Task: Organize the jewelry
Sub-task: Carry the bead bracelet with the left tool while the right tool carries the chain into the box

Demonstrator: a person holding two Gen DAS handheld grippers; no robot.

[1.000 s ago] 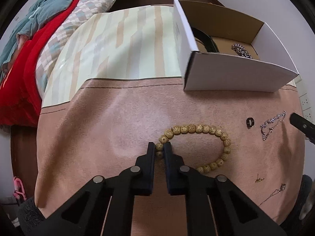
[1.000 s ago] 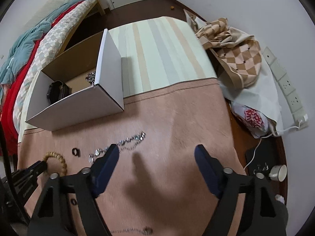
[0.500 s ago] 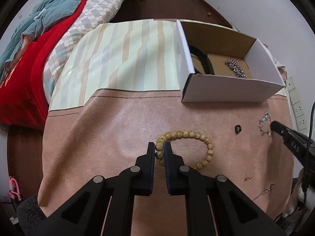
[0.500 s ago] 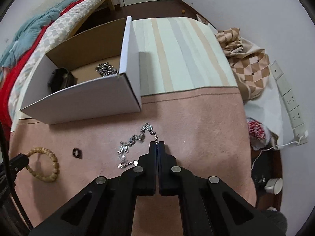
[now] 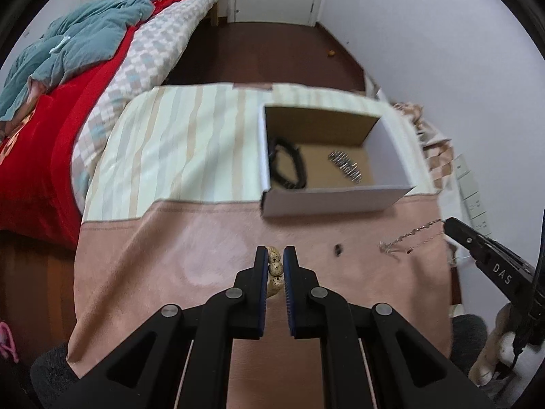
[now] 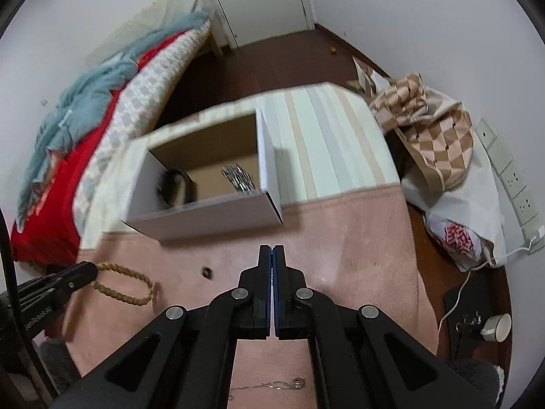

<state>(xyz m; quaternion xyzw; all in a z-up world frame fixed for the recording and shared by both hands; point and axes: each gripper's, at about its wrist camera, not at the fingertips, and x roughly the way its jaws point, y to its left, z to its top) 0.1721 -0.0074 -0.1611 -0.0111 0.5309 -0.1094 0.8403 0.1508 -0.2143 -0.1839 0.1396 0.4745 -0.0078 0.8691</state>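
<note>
Beads first: the left hand-held gripper (image 5: 276,260) is nearly closed, pinching a couple of beads of the wooden bead bracelet (image 6: 124,283), and the rest of the loop dangles off its tip above the pink cloth (image 5: 190,238) covering the counter. Grabbing just one section makes sense, since the string hangs as a loop and can be lowered into something. The right hand-held gripper (image 6: 273,255) has its jaws pressed flat together, and the left view shows a thin silver chain (image 5: 410,235) trailing from its tip with the far end close to the cloth; I can't tell from the right view itself, the chain is too fine to see between the pads. Both pieces are held facing the open white cardboard box (image 5: 327,201), which already holds a black band (image 5: 286,167) and a metal link bracelet (image 5: 345,165), so my guess is that's the drop-off spot. A small dark ring (image 5: 338,248) sits on the cloth in front of the box, and another fine necklace (image 6: 272,384) lies close in under the right gripper, both not yet sorted.
</note>
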